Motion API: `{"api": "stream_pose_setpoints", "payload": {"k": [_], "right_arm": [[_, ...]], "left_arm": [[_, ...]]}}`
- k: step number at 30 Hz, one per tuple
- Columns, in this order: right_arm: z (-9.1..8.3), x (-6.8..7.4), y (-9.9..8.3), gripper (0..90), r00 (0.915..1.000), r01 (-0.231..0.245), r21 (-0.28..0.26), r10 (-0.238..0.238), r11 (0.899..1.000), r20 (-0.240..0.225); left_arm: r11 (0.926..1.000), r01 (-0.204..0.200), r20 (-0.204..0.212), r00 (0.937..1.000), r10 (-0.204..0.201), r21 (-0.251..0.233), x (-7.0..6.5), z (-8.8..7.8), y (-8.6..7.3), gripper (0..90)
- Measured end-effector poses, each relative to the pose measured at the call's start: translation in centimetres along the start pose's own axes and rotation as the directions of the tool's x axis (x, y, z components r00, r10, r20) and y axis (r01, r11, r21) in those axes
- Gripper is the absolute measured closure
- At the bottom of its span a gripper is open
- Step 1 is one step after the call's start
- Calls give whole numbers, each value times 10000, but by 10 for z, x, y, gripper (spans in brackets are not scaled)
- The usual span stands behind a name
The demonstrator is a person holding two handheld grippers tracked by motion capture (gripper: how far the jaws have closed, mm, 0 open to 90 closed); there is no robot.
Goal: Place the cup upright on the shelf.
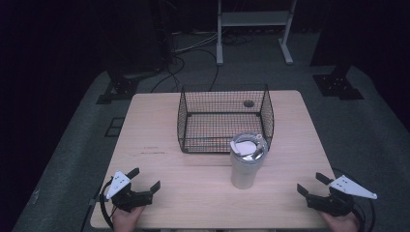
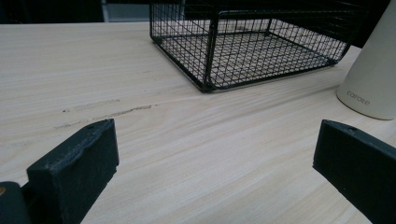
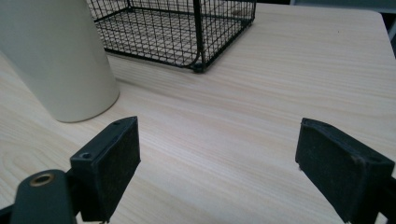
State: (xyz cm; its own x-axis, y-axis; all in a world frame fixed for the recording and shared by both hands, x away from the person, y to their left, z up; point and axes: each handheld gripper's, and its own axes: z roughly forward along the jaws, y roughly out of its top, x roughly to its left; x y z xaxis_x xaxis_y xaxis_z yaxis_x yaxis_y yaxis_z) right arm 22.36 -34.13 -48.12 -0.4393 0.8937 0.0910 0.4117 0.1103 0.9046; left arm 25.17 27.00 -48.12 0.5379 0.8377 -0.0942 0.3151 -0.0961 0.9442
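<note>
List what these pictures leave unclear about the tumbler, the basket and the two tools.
- Tumbler: top cut off by the frame edge in both gripper views; in the high view the lid is too small and dim to tell sealed from open.
- Wire basket: contents uncertain; the mesh blurs its floor in the high view, and a dark round spot at the back could be a hole in the table.
- Left tool and right tool: the person's hands are cut off by the bottom edge.
</note>
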Motion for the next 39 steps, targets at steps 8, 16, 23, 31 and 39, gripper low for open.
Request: {"api": "stream_pose_setpoints", "payload": {"k": [8,16,23,31,39], "right_arm": [[3,7,9,124,9987,-4,-251,-9,9997,-511],[8,19,21,102,9946,230,-405,-269,9989,-1001],[13,32,27,79,9885,320,-484,-388,9983,-1459],[24,51,34,30,9792,684,-457,-759,9966,-1880],[32,66,41,27,9657,957,-567,-1065,9938,-2368]], "left_arm": [[9999,123,7,9999,-123,-7,2,0,-1,0],[10000,84,47,10000,-84,-49,2,-1,-1,0],[9999,86,61,9999,-86,-62,2,-3,0,0],[9999,94,47,9999,-93,-136,3,-6,-1,0],[9998,124,-4,9999,-124,-172,3,-9,-1,0]]}}
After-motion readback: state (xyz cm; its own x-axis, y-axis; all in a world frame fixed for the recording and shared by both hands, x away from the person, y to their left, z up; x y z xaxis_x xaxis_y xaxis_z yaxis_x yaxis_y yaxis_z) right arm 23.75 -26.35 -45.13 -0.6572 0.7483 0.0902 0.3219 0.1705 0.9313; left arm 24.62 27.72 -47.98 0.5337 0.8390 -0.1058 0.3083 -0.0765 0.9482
